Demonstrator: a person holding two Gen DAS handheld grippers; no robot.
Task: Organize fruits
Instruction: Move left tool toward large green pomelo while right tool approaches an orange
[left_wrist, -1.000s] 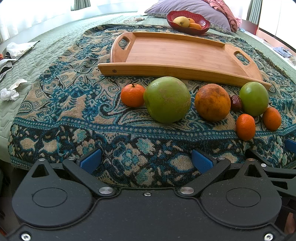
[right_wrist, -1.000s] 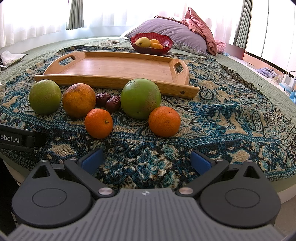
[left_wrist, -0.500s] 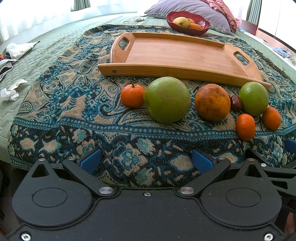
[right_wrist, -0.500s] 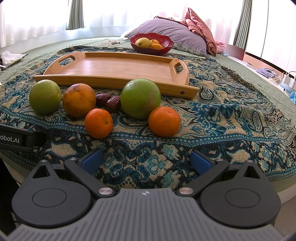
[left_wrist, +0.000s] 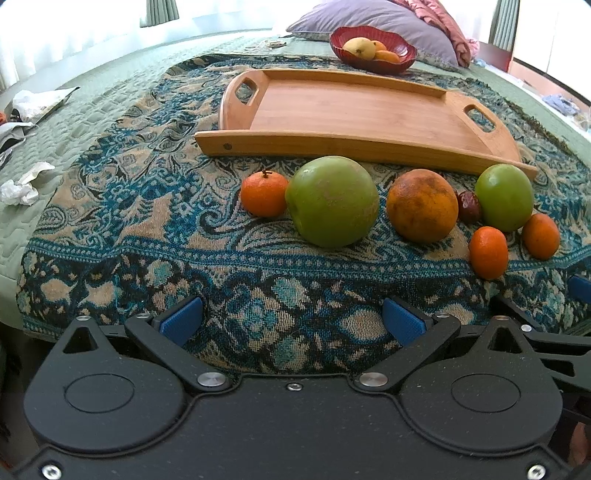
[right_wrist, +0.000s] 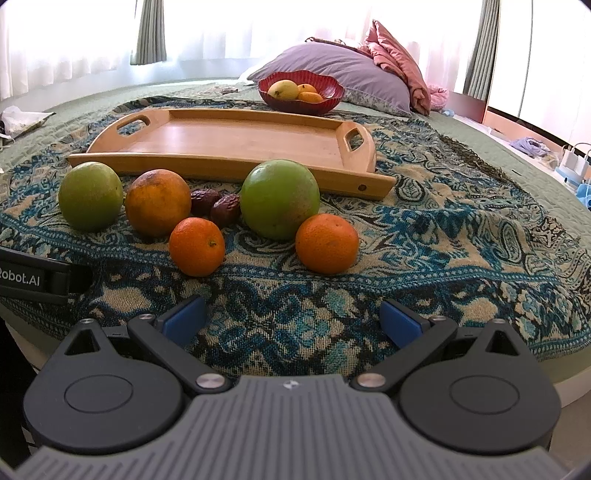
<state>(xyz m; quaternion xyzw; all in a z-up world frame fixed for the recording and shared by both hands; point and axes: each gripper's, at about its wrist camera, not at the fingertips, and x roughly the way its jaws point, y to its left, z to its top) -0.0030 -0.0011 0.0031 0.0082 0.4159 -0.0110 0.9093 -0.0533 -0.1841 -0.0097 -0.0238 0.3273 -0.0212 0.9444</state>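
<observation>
Hovering wide open and empty at the bed's edge, the left tongs (left_wrist: 291, 317) and right tongs (right_wrist: 291, 317) have yet to pick any fruit, so the small orange mandarin (right_wrist: 327, 243) nearest the right pair, lying on the patterned blue throw (right_wrist: 443, 229), seems the likely first grab for the empty bamboo tray (right_wrist: 229, 138).

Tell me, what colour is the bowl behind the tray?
Dark red bowl, ribbed; clearest in the right wrist view.

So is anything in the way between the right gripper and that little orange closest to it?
Nothing visible is. The right gripper is open, and only bare patterned blanket lies between it and the small orange. The big green fruit sits behind that orange, toward the wooden tray.
</observation>
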